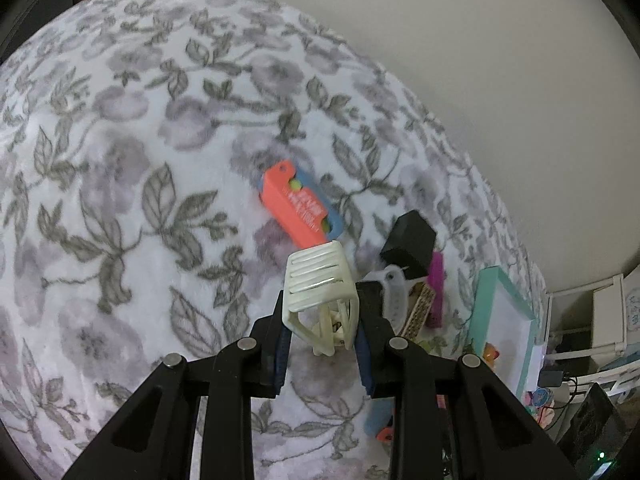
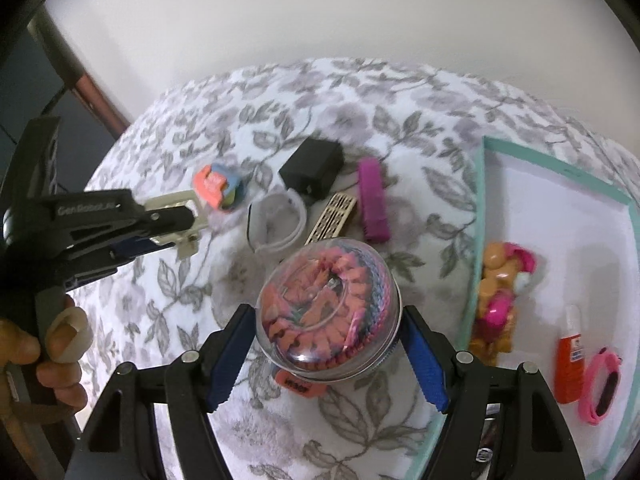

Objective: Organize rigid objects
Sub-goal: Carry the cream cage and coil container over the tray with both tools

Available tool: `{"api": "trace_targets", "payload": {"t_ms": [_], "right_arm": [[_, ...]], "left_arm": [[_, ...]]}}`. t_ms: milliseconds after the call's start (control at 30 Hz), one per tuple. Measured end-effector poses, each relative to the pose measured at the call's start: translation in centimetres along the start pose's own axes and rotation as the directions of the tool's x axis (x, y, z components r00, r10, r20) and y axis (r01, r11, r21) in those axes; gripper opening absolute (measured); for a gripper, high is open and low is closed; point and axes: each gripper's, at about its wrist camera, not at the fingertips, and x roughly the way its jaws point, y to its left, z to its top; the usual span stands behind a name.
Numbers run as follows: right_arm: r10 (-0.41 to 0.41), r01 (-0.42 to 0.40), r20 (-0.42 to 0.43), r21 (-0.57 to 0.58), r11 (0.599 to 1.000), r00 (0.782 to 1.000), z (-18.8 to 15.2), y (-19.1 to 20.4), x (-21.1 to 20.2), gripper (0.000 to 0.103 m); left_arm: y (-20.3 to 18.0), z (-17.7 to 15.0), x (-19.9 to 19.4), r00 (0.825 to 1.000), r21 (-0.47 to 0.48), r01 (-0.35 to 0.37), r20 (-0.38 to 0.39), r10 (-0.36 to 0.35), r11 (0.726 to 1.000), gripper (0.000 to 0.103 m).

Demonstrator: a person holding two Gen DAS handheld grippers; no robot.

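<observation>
My left gripper (image 1: 324, 312) is shut on a cream slatted plastic frame (image 1: 318, 280) and holds it above the flowered blanket. The right wrist view shows the same gripper (image 2: 180, 220) from the side, the cream frame (image 2: 176, 204) sticking out past its fingers. My right gripper (image 2: 330, 350) is shut on a clear round jar (image 2: 328, 312) packed with pink, orange and blue bands; the blue pads press on its two sides. An orange tag (image 2: 298, 380) lies under the jar.
On the blanket lie an orange and blue block (image 1: 296, 208), a black box (image 2: 314, 170), a magenta comb (image 2: 374, 204), a clear wristband (image 2: 276, 220) and a perforated tan strip (image 2: 332, 216). At the right, a teal-rimmed tray (image 2: 478, 240) holds a toy figure (image 2: 500, 292), a glue bottle (image 2: 570, 356) and a pink band (image 2: 604, 384). A hand (image 2: 52, 340) grips the left handle.
</observation>
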Motion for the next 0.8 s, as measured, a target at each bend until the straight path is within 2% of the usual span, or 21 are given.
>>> {"api": "trace_targets", "payload": {"t_ms": [233,467,667,800], "right_arm": [[-0.033,0.028,0.079,0.066,0.997,0.996,0.8,-2.1,-3.7,0.076],[-0.089,0.065,0.176,0.137,0.988,0.980,1.6,-4.7,-8.4,0.076],[-0.131,0.085,0.236,0.197,0.977,0.963,1.4,-7.3,-11.3,0.076],[-0.169,0.100,0.270,0.250,0.963,0.948,0.8,-9.9,-13.3,0.076]], "left_arm": [[-2.9,0.4,-3.1,0.996,0.049,0.049,0.079,-0.052,0.998,0.029],[-7.1,-0.7,-5.5,0.986,0.148,0.093,0.126,-0.112,0.985,0.029],[-11.7,-2.9,-6.2,0.980,0.261,0.107,0.136,-0.146,0.960,0.029],[-15.0,-4.9,-5.7,0.980,0.346,0.115,0.112,-0.163,0.931,0.029]]}}
